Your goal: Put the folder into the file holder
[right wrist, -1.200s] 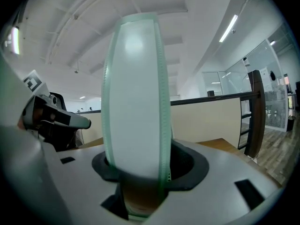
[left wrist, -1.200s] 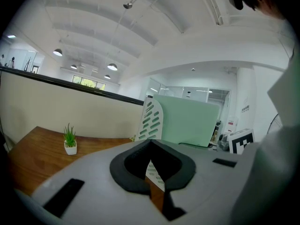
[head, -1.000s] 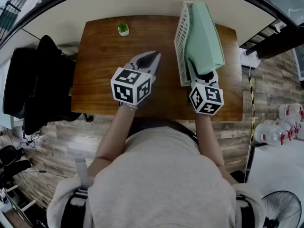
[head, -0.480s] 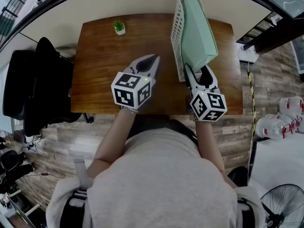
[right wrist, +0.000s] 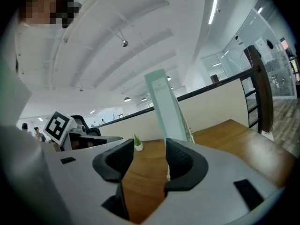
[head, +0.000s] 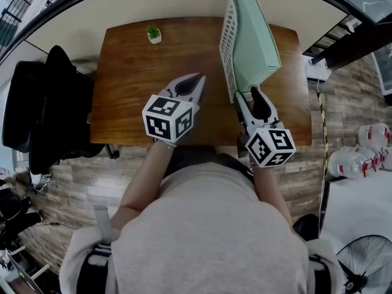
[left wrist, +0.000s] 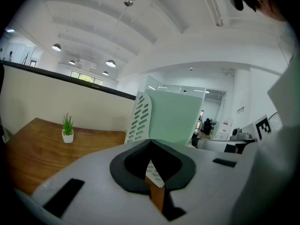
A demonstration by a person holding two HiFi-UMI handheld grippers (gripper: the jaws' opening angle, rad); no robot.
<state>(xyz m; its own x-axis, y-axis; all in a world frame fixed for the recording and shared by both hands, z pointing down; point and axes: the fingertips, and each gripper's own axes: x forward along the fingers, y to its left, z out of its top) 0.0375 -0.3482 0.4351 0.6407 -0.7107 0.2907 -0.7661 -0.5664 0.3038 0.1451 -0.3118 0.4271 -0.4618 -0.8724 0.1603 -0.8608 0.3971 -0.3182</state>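
A pale green folder stands upright inside the white slotted file holder at the back right of the wooden table. My right gripper hovers just short of the folder's near end, apart from it. It is open, its jaws have just been closing, and nothing is between them. Seen from the right gripper view, the folder rises beyond my right gripper. My left gripper hangs over the table's middle, shut and empty. From the left gripper view, folder and file holder stand ahead of my left gripper.
A small potted plant sits at the table's back left. A black office chair stands left of the table. Plastic bottles and a fan are on the floor at the right. A wall runs behind the table.
My right gripper has let go of the folder's near end and pulled back toward me, its jaws narrower than half a second ago. My left gripper has drifted slightly toward me.
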